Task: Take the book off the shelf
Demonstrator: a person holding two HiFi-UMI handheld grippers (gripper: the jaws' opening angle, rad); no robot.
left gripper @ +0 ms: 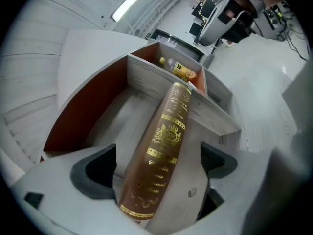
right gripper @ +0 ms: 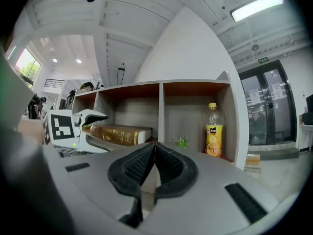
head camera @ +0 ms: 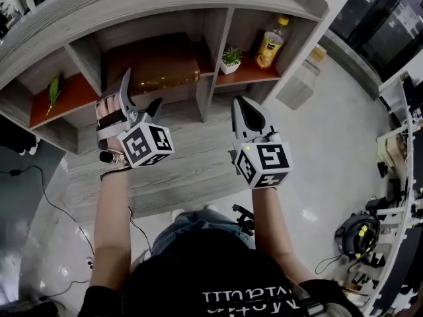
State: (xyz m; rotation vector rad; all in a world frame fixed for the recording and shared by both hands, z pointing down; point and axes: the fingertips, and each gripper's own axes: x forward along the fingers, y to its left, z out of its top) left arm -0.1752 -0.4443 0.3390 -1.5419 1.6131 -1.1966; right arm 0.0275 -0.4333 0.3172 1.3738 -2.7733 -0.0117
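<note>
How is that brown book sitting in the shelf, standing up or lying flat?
Lying flat: the book rests on its broad cover in the middle compartment of the shelf, gold-lettered spine facing outward.

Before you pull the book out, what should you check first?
1. Book lies between the jaws of the left gripper: ok.
2. Left gripper shut on the book: not ok, jaws apart.
3. Right gripper out of the way: ok, shut and empty.
4. Juice bottle and small potted plant clear of the book: ok, they stand in the next compartment.
5. Nothing stacked on the book: ok.
</note>
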